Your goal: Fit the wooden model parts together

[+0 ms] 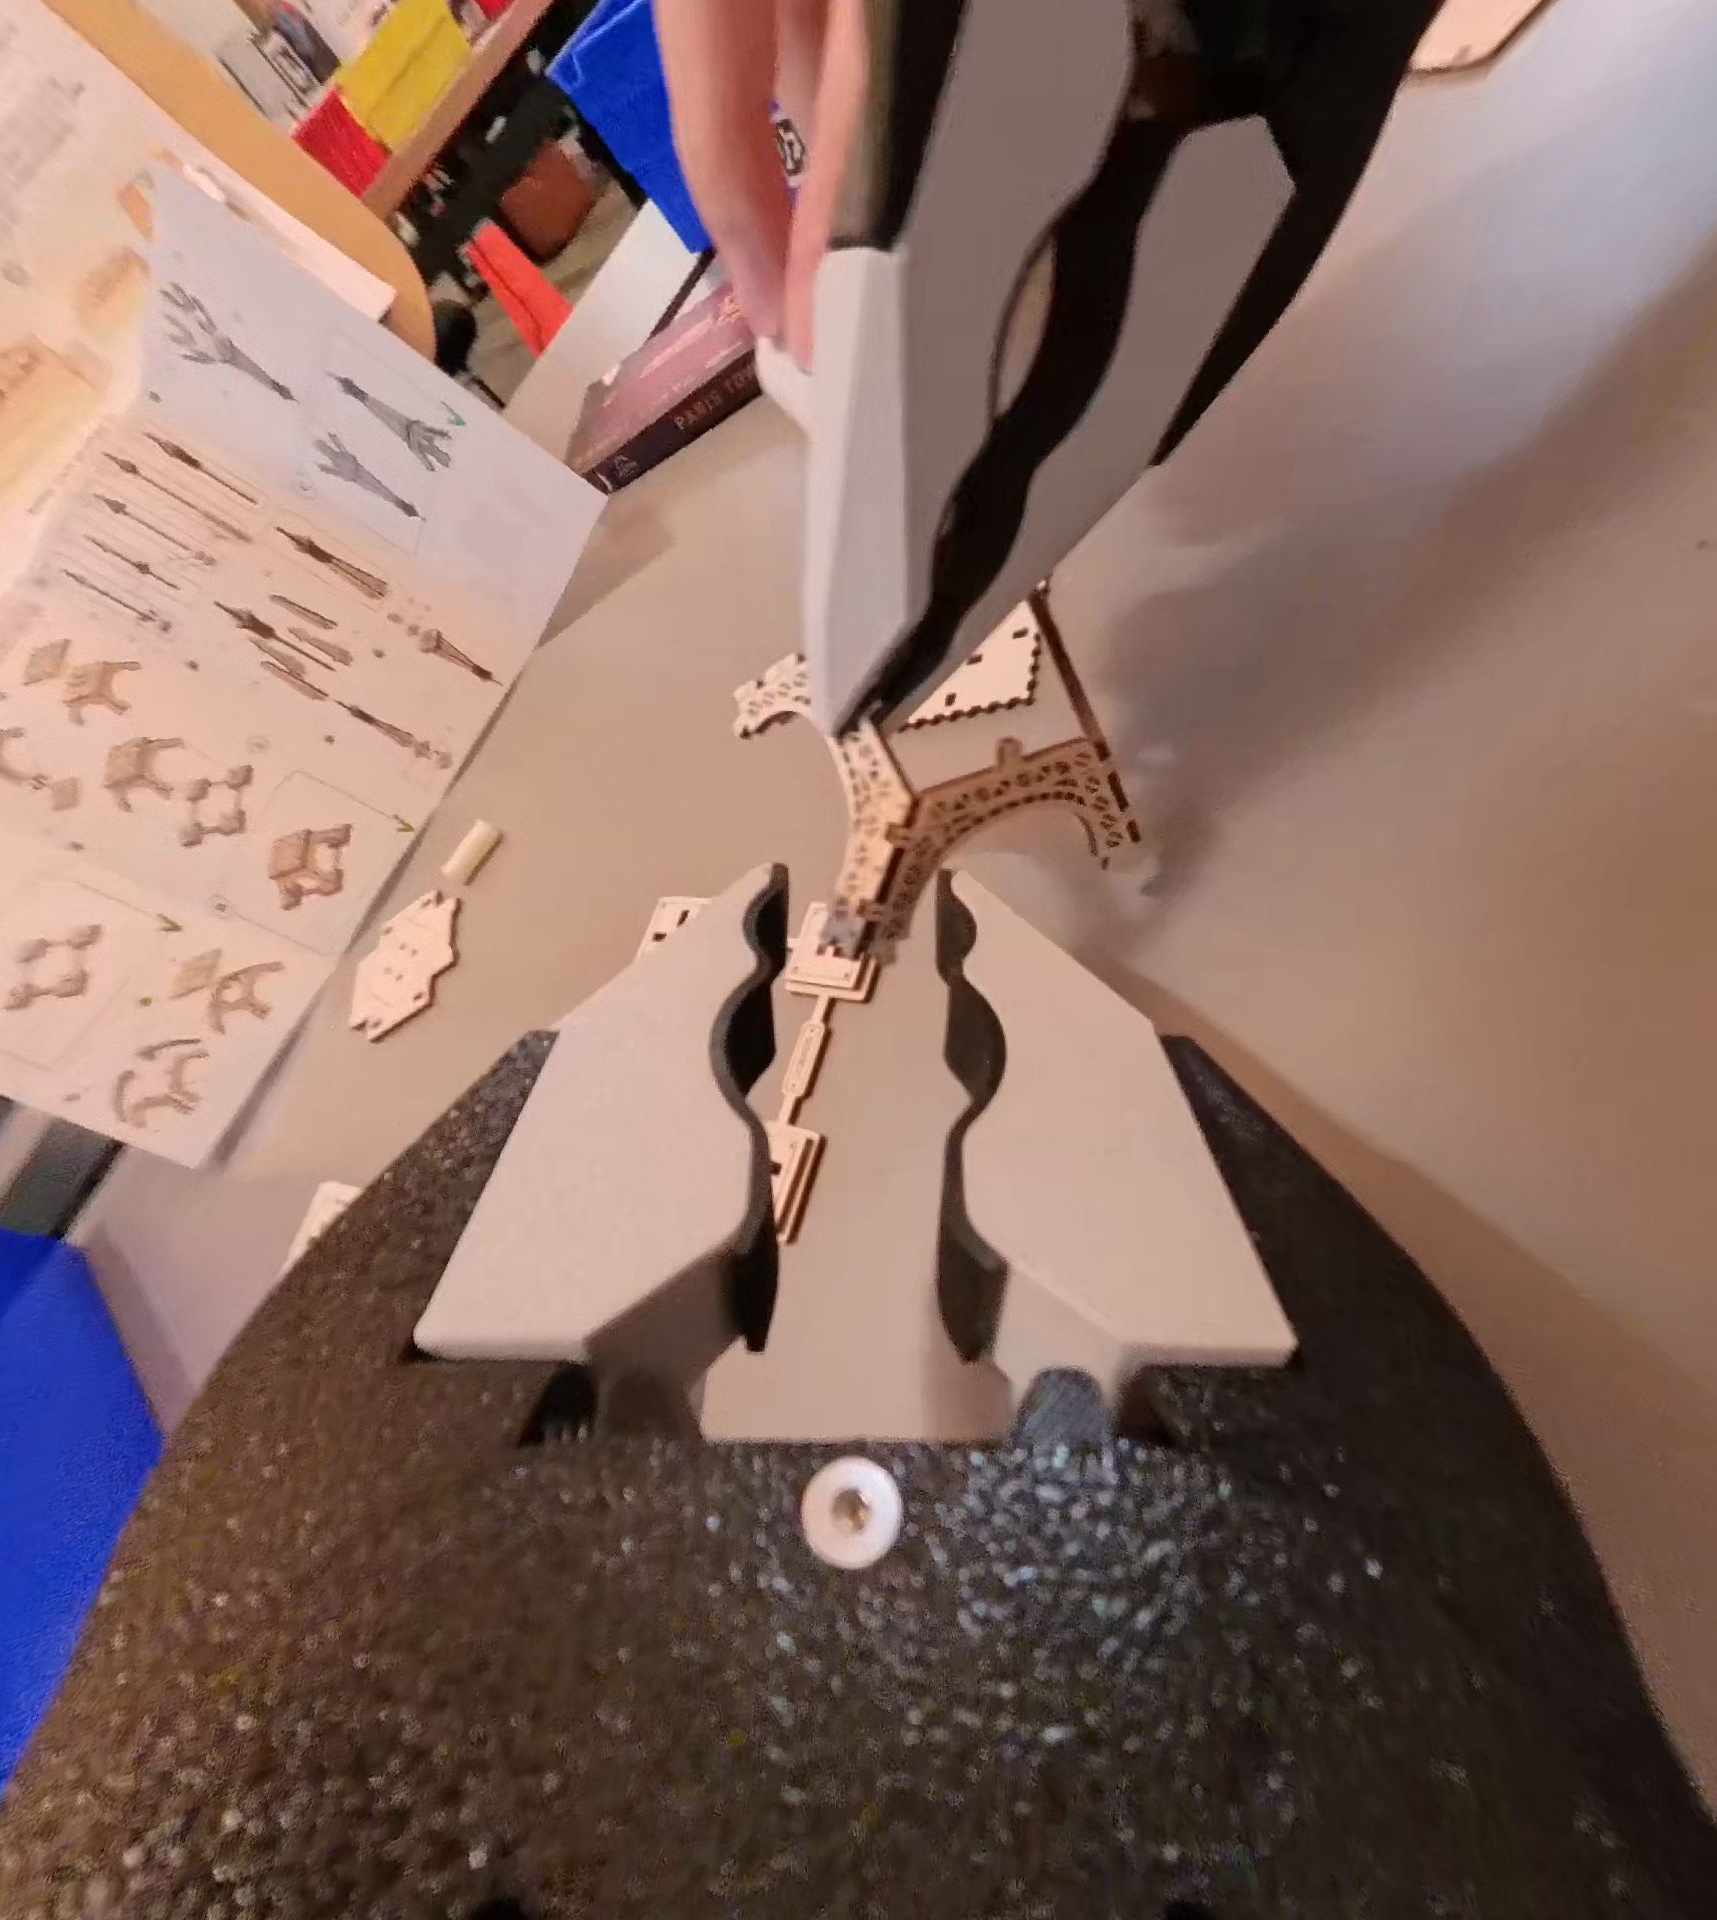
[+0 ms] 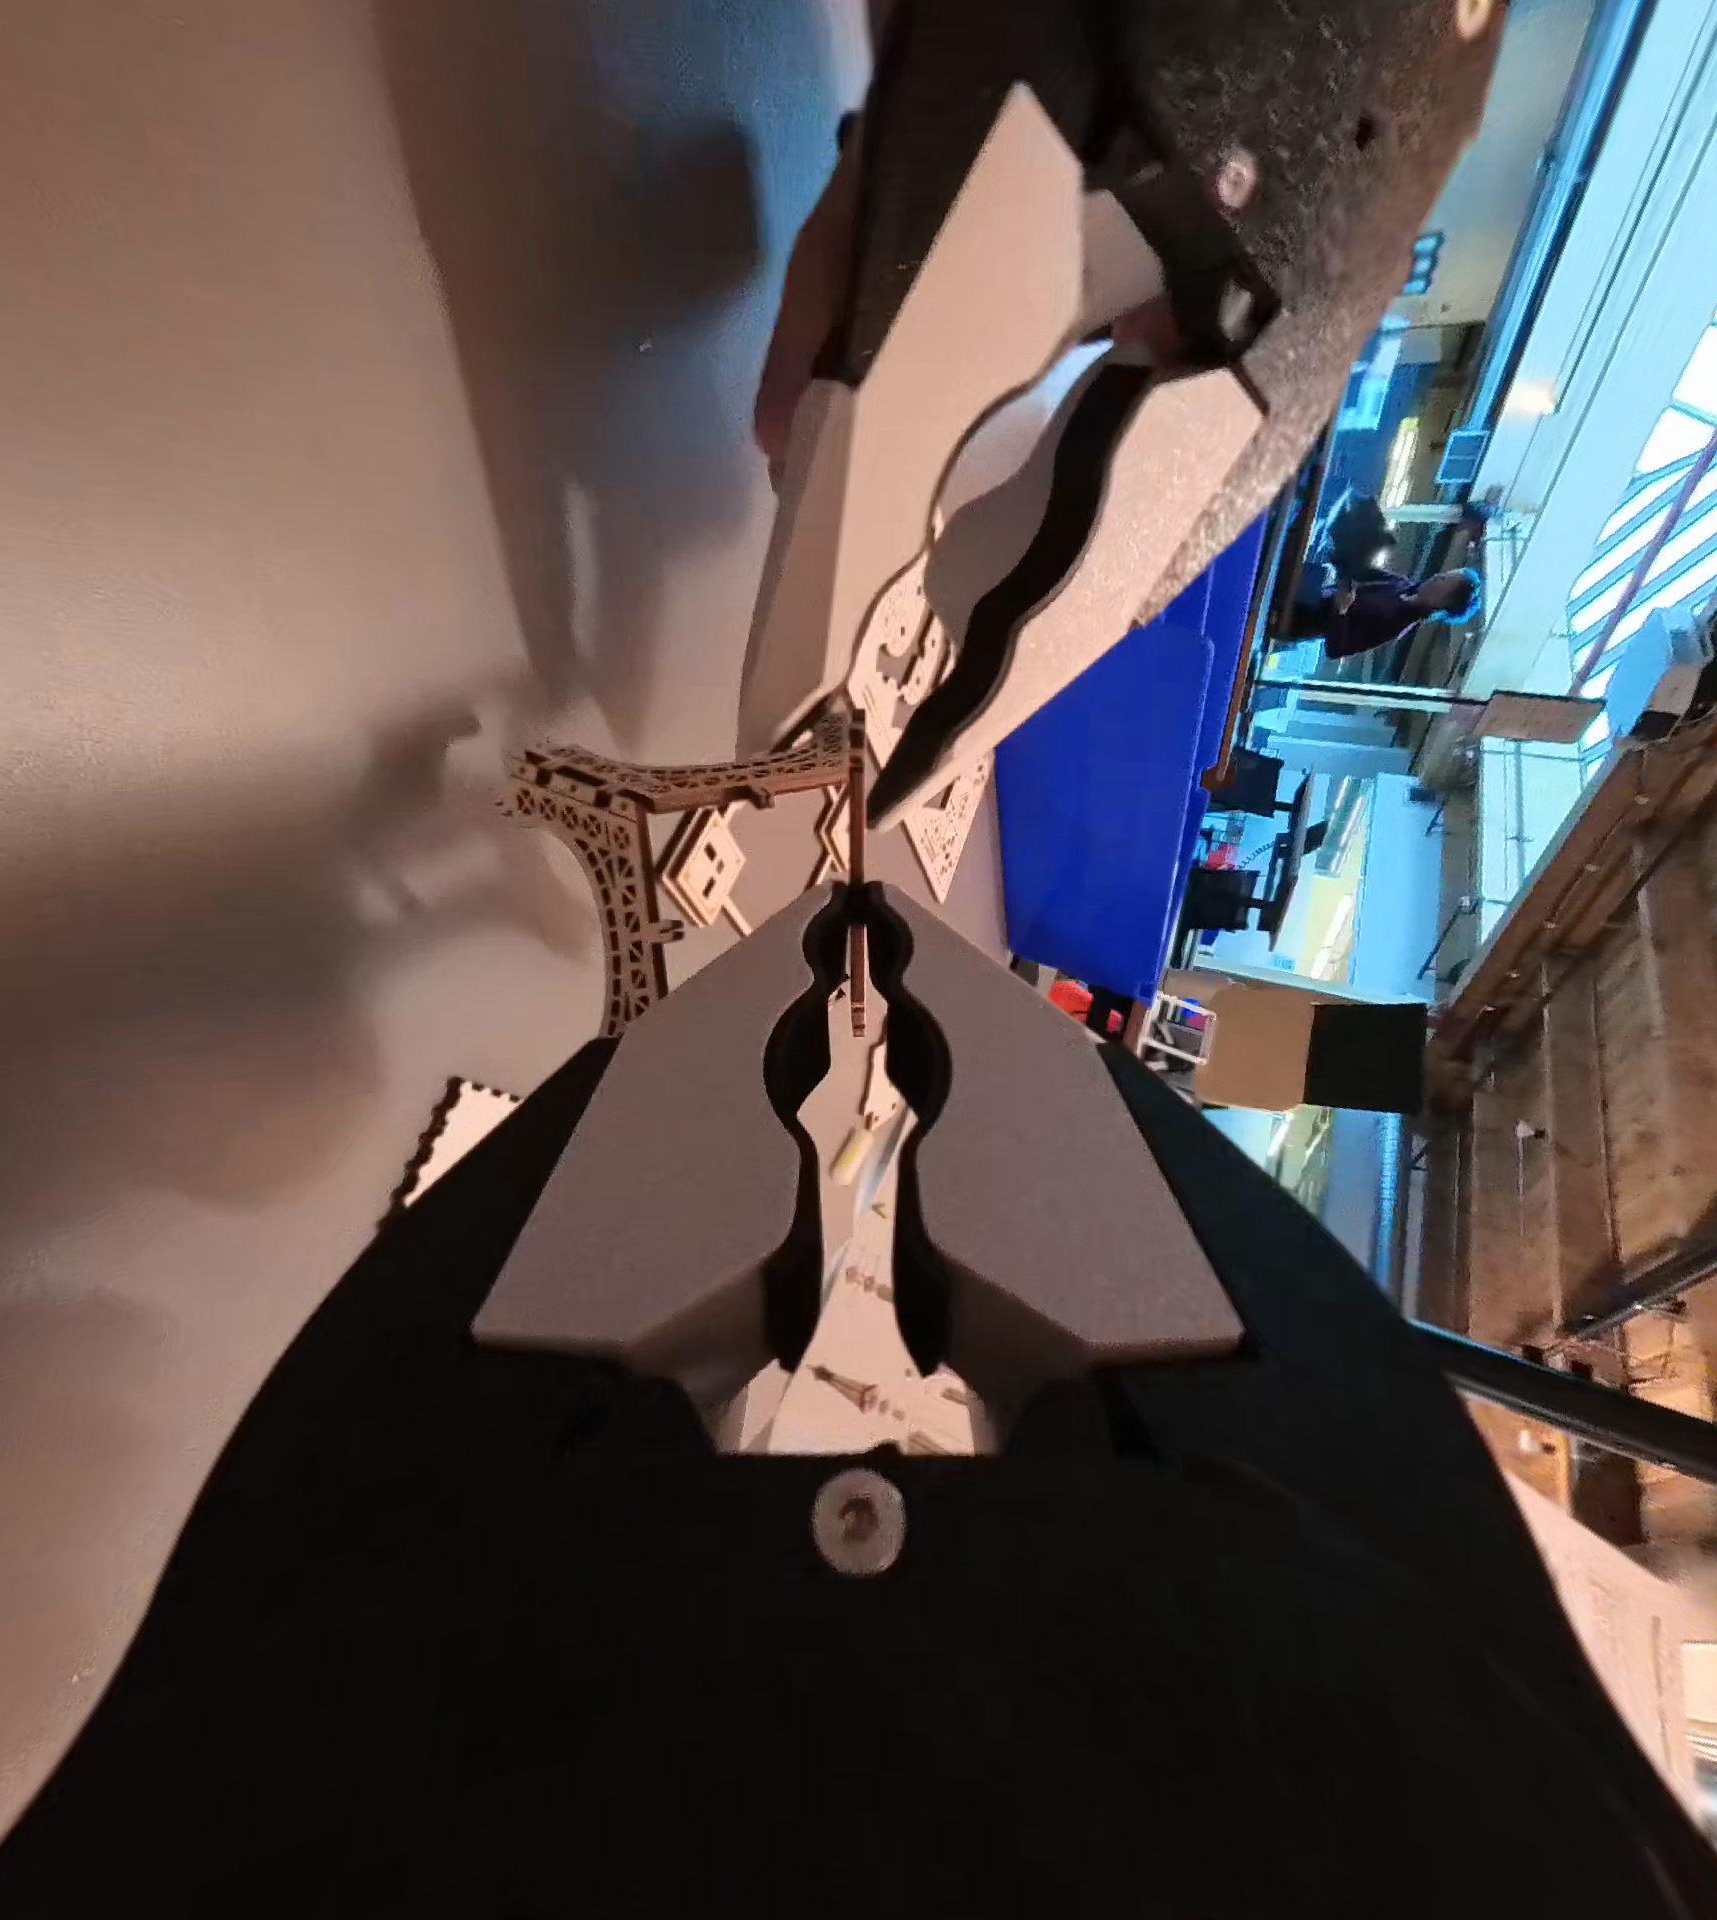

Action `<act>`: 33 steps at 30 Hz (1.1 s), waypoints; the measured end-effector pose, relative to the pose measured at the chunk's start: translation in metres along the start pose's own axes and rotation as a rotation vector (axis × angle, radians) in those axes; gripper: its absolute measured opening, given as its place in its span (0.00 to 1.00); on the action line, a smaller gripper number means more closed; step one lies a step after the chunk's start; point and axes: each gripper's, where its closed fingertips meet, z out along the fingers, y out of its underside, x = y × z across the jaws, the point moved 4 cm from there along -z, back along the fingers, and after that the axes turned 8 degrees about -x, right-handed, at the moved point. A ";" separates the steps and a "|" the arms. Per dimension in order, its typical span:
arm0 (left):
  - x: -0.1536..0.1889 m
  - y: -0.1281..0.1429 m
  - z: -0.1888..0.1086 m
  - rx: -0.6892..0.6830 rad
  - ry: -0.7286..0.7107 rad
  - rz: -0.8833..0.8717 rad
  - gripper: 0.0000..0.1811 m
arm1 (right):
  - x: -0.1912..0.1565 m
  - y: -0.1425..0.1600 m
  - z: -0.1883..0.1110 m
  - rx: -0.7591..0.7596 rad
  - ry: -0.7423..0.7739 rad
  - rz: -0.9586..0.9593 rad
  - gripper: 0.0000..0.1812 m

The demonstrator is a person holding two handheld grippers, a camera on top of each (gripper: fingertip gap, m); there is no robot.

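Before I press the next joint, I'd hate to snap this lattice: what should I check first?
1. Right gripper grip on the arch panel: ok, jaws shut on it.
2. Left gripper free to help: ok, jaws open, empty.
3. Corner joint with the second arch panel seated: cannot tell.
4. Panel foot clear of the flat strip on the table: cannot tell.
5. Instruction sheet in sight: ok, at the left.
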 end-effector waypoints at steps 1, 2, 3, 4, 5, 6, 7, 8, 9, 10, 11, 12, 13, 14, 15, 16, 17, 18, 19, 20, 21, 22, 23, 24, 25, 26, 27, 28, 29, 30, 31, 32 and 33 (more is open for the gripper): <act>-0.002 0.000 -0.002 0.008 0.039 -0.027 0.15 | 0.000 -0.001 0.000 -0.003 0.000 -0.012 0.00; 0.000 0.000 -0.005 0.023 0.109 -0.048 0.14 | 0.001 -0.003 0.000 0.001 0.016 -0.024 0.00; 0.001 0.000 -0.007 0.043 0.179 -0.080 0.15 | 0.002 -0.004 -0.001 0.005 0.024 -0.035 0.00; -0.003 0.000 -0.010 0.062 0.209 -0.131 0.15 | 0.001 -0.005 0.000 0.004 0.017 -0.038 0.00; -0.006 0.001 -0.012 0.083 0.243 -0.168 0.14 | 0.002 -0.004 0.000 0.000 0.029 -0.042 0.00; -0.007 0.002 -0.014 0.105 0.287 -0.191 0.13 | 0.003 -0.005 -0.001 0.003 0.044 -0.051 0.00; -0.009 0.003 -0.016 0.120 0.309 -0.216 0.13 | 0.002 -0.006 -0.001 0.008 0.034 -0.050 0.00; -0.010 0.004 -0.018 0.131 0.326 -0.233 0.13 | 0.002 -0.007 -0.001 0.012 0.032 -0.042 0.00; -0.009 0.004 -0.019 0.146 0.359 -0.239 0.13 | 0.003 -0.008 -0.002 0.021 0.047 -0.044 0.00; -0.008 0.004 -0.020 0.154 0.383 -0.248 0.13 | 0.003 -0.010 -0.002 0.028 0.044 -0.045 0.00; -0.008 0.005 -0.020 0.155 0.396 -0.255 0.14 | 0.002 -0.011 -0.002 0.030 0.038 -0.043 0.00; -0.005 0.005 -0.020 0.159 0.426 -0.251 0.14 | 0.004 -0.012 -0.002 0.034 0.051 -0.045 0.00; -0.003 0.004 -0.021 0.168 0.455 -0.251 0.13 | 0.004 -0.013 -0.002 0.040 0.059 -0.046 0.00; -0.003 0.003 -0.021 0.181 0.455 -0.258 0.10 | 0.004 -0.014 -0.002 0.048 0.055 -0.038 0.00; -0.002 0.002 -0.022 0.195 0.467 -0.256 0.09 | 0.006 -0.015 -0.003 0.055 0.064 -0.030 0.00; -0.001 0.002 -0.023 0.204 0.487 -0.256 0.08 | 0.006 -0.016 -0.003 0.064 0.068 -0.033 0.00; -0.001 0.002 -0.024 0.210 0.497 -0.262 0.08 | 0.006 -0.017 -0.004 0.069 0.067 -0.029 0.00; -0.002 0.002 -0.025 0.216 0.504 -0.265 0.08 | 0.007 -0.018 -0.004 0.072 0.073 -0.019 0.00; -0.001 0.002 -0.026 0.227 0.514 -0.263 0.08 | 0.008 -0.019 -0.005 0.087 0.083 -0.011 0.01; -0.001 0.002 -0.028 0.241 0.523 -0.263 0.07 | 0.009 -0.020 -0.006 0.100 0.085 0.003 0.00; -0.001 0.001 -0.030 0.258 0.534 -0.270 0.07 | 0.010 -0.020 -0.007 0.109 0.085 0.017 0.00; -0.001 0.001 -0.031 0.274 0.552 -0.281 0.07 | 0.010 -0.021 -0.007 0.119 0.087 0.028 0.00; -0.002 0.000 -0.032 0.288 0.571 -0.296 0.06 | 0.011 -0.021 -0.008 0.129 0.092 0.039 0.01; -0.002 0.000 -0.033 0.299 0.582 -0.309 0.06 | 0.012 -0.021 -0.008 0.135 0.093 0.050 0.01; -0.002 0.000 -0.033 0.307 0.592 -0.317 0.05 | 0.011 -0.021 -0.008 0.139 0.089 0.056 0.01; -0.002 -0.001 -0.033 0.311 0.604 -0.318 0.05 | 0.012 -0.022 -0.009 0.145 0.092 0.060 0.01; -0.001 -0.001 -0.033 0.310 0.609 -0.316 0.05 | 0.012 -0.023 -0.009 0.150 0.094 0.066 0.01; -0.001 -0.001 -0.033 0.308 0.612 -0.315 0.05 | 0.012 -0.023 -0.009 0.150 0.088 0.071 0.01; -0.001 0.000 -0.033 0.305 0.614 -0.317 0.05 | 0.012 -0.022 -0.009 0.152 0.084 0.076 0.01; -0.001 0.000 -0.033 0.305 0.611 -0.318 0.05 | 0.012 -0.022 -0.009 0.153 0.082 0.091 0.01; -0.004 0.000 -0.032 0.310 0.588 -0.322 0.06 | 0.011 -0.020 -0.009 0.151 0.073 0.119 0.01; -0.007 0.000 -0.032 0.320 0.546 -0.322 0.10 | 0.012 -0.018 -0.008 0.151 0.063 0.159 0.00; -0.011 0.001 -0.032 0.322 0.493 -0.308 0.17 | 0.013 -0.015 -0.008 0.154 0.061 0.218 0.00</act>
